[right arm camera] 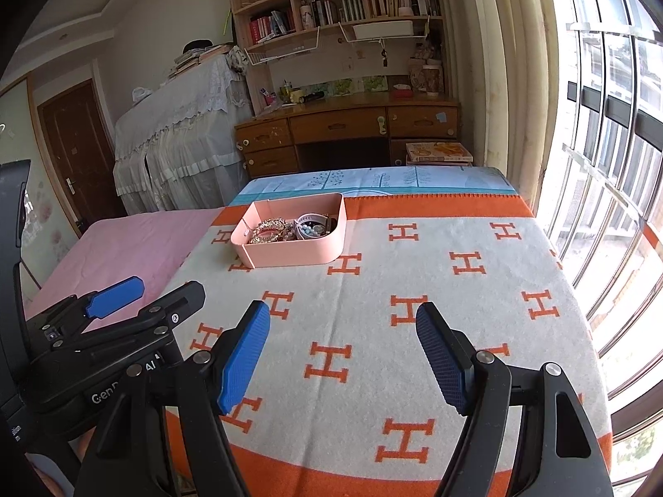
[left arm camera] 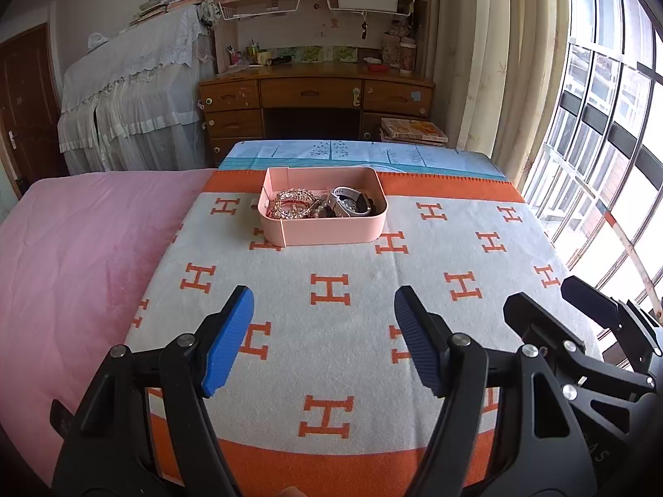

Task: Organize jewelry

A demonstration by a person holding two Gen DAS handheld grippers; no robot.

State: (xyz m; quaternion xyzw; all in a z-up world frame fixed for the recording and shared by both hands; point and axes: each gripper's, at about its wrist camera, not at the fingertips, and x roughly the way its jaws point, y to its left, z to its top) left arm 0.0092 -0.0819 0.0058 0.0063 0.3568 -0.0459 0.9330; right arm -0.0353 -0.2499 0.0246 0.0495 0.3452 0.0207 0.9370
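Observation:
A pink box stands at the far middle of the grey blanket with orange H marks. It holds gold sparkly bracelets, a string of pearls and a grey watch. The box also shows in the right wrist view, with the bracelets and watch inside. My left gripper is open and empty, well short of the box. My right gripper is open and empty, also short of the box. Each gripper shows at the edge of the other's view.
A pink sheet covers the bed to the left of the blanket. A blue patterned cloth lies beyond the box. A wooden desk with shelves stands behind the bed. A barred window is on the right.

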